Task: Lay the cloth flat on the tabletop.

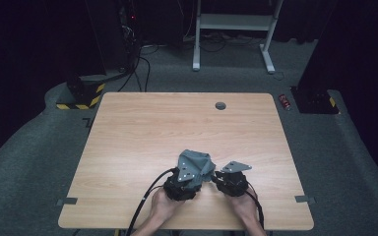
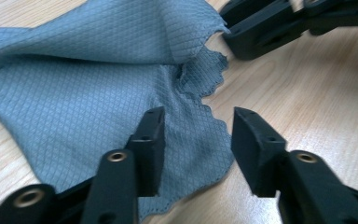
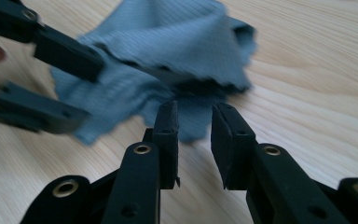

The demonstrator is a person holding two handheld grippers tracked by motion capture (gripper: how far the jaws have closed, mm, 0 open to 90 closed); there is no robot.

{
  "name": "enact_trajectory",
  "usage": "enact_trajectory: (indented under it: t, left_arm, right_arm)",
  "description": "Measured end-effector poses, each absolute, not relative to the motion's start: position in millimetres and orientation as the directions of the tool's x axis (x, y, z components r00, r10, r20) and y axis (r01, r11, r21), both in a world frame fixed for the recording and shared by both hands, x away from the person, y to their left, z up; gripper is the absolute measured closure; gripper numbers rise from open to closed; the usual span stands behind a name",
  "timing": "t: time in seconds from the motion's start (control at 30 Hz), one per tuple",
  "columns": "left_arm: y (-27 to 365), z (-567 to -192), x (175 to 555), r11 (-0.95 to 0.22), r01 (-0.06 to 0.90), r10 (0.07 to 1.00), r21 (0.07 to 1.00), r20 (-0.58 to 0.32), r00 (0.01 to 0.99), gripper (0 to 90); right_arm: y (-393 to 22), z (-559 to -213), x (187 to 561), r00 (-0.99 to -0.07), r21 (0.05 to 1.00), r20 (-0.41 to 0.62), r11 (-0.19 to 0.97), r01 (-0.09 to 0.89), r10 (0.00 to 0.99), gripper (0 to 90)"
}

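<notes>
A grey-blue diamond-weave cloth (image 1: 197, 159) lies crumpled on the wooden table (image 1: 142, 128), near its front edge. One flap of the cloth (image 2: 84, 84) is folded over itself. My left gripper (image 2: 198, 135) stands open over the cloth's near corner, one jaw above the fabric and one above bare wood. In the high view the left gripper (image 1: 192, 173) is at the cloth's near side and the right gripper (image 1: 222, 176) is just right of it. My right gripper (image 3: 195, 135) is open with a narrow gap and nothing in it, just short of the cloth (image 3: 186, 46).
A round grommet (image 1: 220, 105) sits near the table's far edge. Tape strips (image 1: 67, 201) mark the front corners. On the floor beyond are a white desk frame (image 1: 236, 22), a red can (image 1: 285, 101) and cables. The person's hands come in at the front edge.
</notes>
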State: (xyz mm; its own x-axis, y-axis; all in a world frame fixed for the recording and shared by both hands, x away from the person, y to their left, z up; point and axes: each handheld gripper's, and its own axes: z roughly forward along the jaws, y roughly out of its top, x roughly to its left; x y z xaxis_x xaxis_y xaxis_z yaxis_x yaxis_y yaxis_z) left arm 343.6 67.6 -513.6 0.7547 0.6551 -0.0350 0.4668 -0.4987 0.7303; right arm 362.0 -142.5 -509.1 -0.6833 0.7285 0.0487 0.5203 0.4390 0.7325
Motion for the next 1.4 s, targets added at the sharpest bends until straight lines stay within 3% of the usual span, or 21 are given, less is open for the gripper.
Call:
enact_trajectory:
  t: [0.27,0.33,0.4,0.6,0.77,1.17,1.4]
  left_arm:
    - [64,-515,346,-0.550,0.443,0.639,0.708,0.016,0.769,73.9]
    - [63,-515,347,-0.562,0.427,0.628,0.708,0.029,0.778,85.7]
    - [63,-515,348,-0.573,0.426,0.623,0.701,0.035,0.781,89.6]
    - [69,-512,351,-0.549,0.439,0.623,0.711,-0.002,0.783,90.0]
    - [91,-494,356,-0.456,0.456,0.658,0.764,-0.056,0.751,90.0]
    - [147,-472,368,-0.309,0.481,0.765,0.821,-0.085,0.638,90.0]
    - [184,-480,373,-0.254,0.531,0.826,0.809,-0.104,0.554,90.0]
  right_arm:
    - [-122,-517,369,-0.699,0.701,0.030,0.483,0.524,0.714,72.0]
    - [-120,-517,367,-0.698,0.698,0.003,0.499,0.514,0.716,74.6]
    - [-119,-517,366,-0.701,0.700,-0.025,0.514,0.497,0.712,75.8]
    - [-118,-518,365,-0.713,0.700,-0.044,0.531,0.478,0.700,82.7]
    - [-118,-517,364,-0.714,0.697,-0.054,0.538,0.473,0.698,88.5]
    - [-121,-511,358,-0.724,0.711,-0.048,0.532,0.459,0.688,89.3]
    - [-129,-505,351,-0.729,0.716,-0.051,0.534,0.450,0.682,89.4]
